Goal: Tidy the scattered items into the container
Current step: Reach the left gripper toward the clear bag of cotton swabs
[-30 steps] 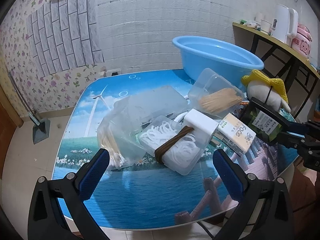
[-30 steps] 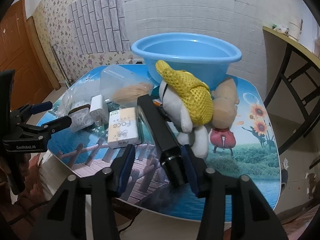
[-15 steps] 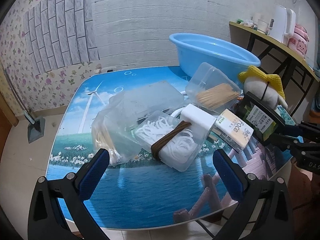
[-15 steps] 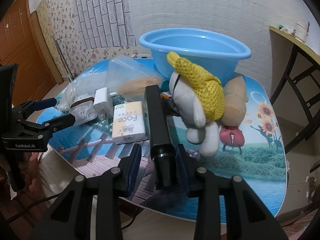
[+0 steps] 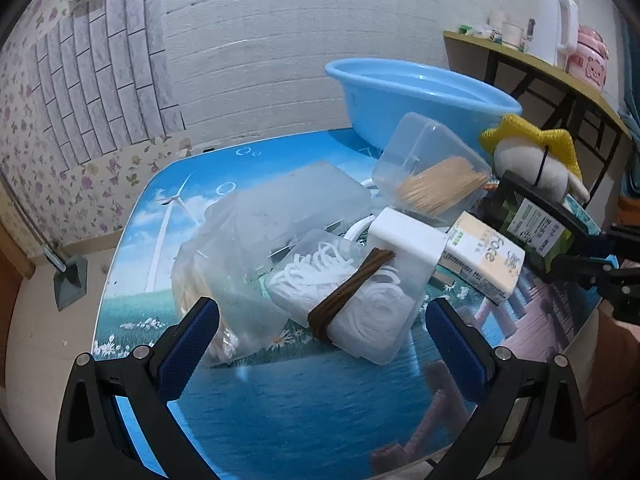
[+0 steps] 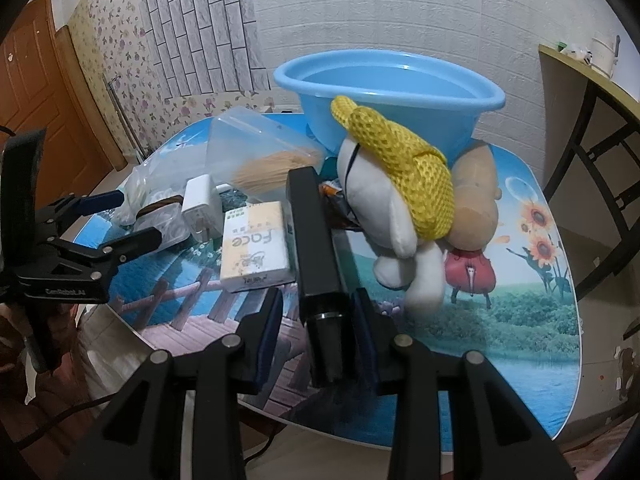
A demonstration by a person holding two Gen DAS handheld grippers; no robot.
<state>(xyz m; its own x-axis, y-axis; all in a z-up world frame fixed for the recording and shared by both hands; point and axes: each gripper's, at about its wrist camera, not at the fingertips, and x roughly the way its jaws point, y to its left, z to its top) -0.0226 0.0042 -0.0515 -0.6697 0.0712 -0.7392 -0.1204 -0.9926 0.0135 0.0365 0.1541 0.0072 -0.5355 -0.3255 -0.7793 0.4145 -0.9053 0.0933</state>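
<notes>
Right hand-held gripper (image 6: 316, 328) nearly closed round black box (image 6: 314, 236), stiff & light-looking, grip near end; left hand-held gripper (image 5: 320, 336) wide open, empty

White brick wall (image 5: 300, 40), floral wallpaper (image 5: 24, 112).

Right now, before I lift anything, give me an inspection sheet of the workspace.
Surface: printed table, crowded toward its left.
Job's things: blue basin at the back, nothing seen inside; black box; tissue pack; white plush; toothpick box; banded box of white loops.
Clutter: plastic bags, white charger.
Grippers: left gripper open, holding nothing; right gripper flanking the black box, contact unclear.
Cables: white cord behind the charger.
Surroundings: shelf with kettle, wooden door.
</notes>
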